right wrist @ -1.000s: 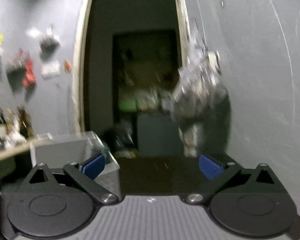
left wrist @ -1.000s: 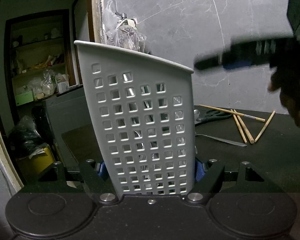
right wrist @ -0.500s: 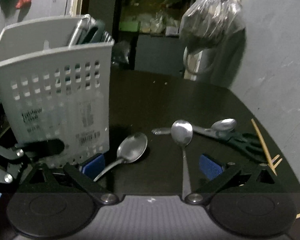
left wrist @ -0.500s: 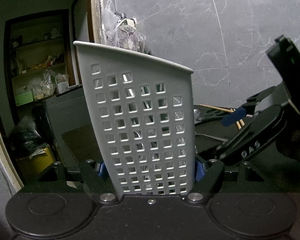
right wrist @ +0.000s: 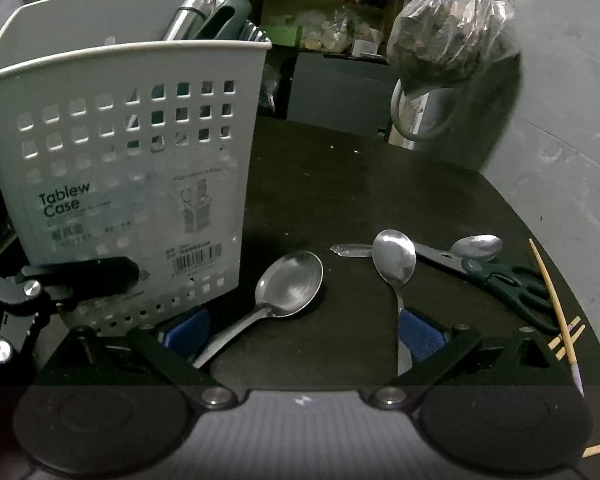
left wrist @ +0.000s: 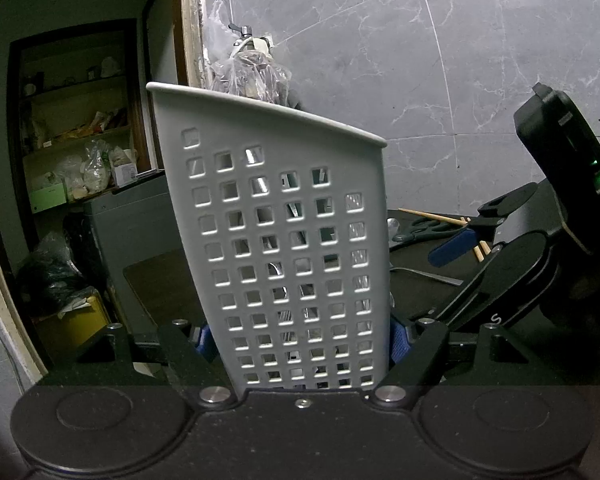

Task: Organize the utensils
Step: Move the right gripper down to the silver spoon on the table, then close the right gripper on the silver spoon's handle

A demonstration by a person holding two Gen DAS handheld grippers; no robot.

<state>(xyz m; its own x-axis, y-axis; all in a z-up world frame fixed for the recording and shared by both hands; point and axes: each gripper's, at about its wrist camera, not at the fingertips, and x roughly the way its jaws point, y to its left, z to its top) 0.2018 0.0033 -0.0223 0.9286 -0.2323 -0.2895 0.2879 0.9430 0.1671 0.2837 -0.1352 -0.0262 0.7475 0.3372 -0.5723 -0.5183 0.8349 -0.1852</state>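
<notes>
1. Starting at the bottom of the left wrist view, the left gripper (left wrist: 300, 340) is seen closed on the base of the grey perforated utensil holder (left wrist: 284, 240), with a blue pad pressed against each side wall.
2. Rising from those pads, the utensil holder fills the centre of that frame and stands upright on the dark table (left wrist: 428, 292); metal is glimpsed through its square holes.
3. At the right edge of the same frame, the right gripper (left wrist: 456, 246) is seen from the side, one blue pad held above the table.
4. At the bottom of the right wrist view, the right gripper (right wrist: 304, 336) is shown with its jaws spread wide and nothing held; the table surface lies bare between the pads.
5. Just beside its left pad, the handle of a large spoon (right wrist: 284, 288) is seen, its bowl lying at lower centre beside the holder (right wrist: 132, 152).
6. Close against the right pad, the handle of a second spoon (right wrist: 394, 260) is seen, the bowl pointing up the frame.
7. Further right, green-handled scissors (right wrist: 504, 280) lie flat, with a small spoon (right wrist: 478, 247) resting at their blades.
8. At the right edge, wooden chopsticks (right wrist: 554, 304) are laid across one another.
9. In the upper left, utensil handles stand up from the holder's rim.
10. At the upper right, a plastic bag (right wrist: 448, 28) hangs by the grey wall.
</notes>
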